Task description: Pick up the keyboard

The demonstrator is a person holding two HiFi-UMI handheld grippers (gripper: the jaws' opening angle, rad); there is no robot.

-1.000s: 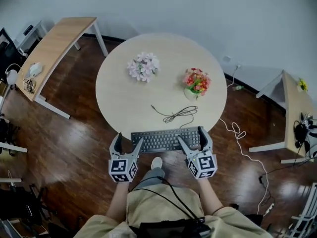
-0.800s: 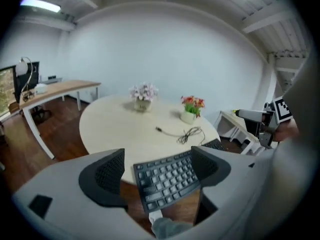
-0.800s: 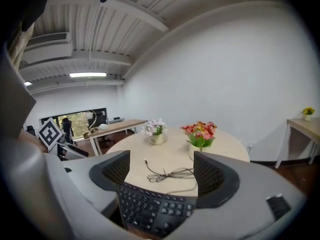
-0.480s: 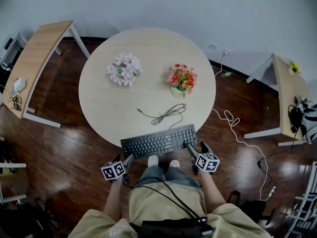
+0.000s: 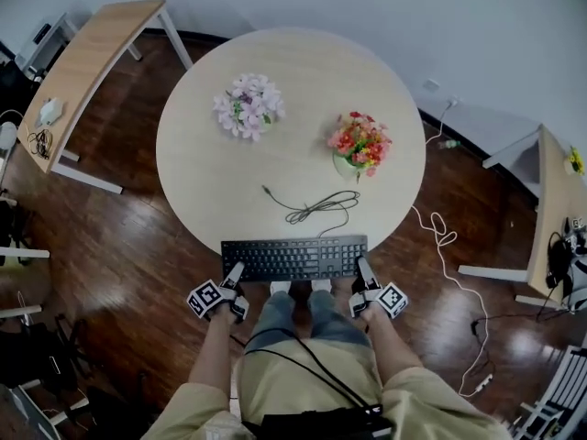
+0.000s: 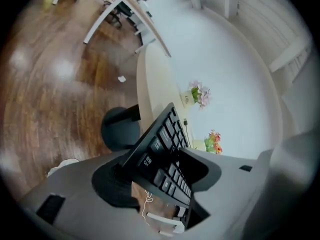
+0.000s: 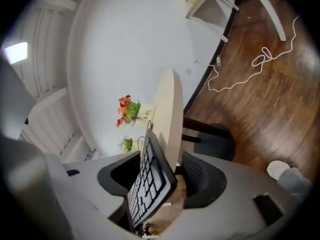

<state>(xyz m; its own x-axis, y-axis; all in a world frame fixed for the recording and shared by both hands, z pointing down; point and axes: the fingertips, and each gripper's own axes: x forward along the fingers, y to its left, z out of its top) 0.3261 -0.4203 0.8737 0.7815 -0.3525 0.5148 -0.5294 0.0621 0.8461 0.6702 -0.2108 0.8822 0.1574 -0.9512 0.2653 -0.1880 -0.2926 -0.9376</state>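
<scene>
Head view — round beige table (image 5: 211, 172), dark wood floor (image 5: 128, 236), keyboard (image 5: 293, 258) at near edge

The head view looks steeply down from high above the round surface (image 5: 275, 172), taking in its whole top and the floor (image 5: 119, 236) around it. Each tool's view sits close behind its own jaws, rolled sideways, at the surface's near edge. The left tool (image 5: 233, 280) looks along the keyboard (image 5: 293, 258) from its left end, the right tool (image 5: 363, 273) from its right end. All three views share the keyboard and the red flowers (image 5: 359, 143).
</scene>
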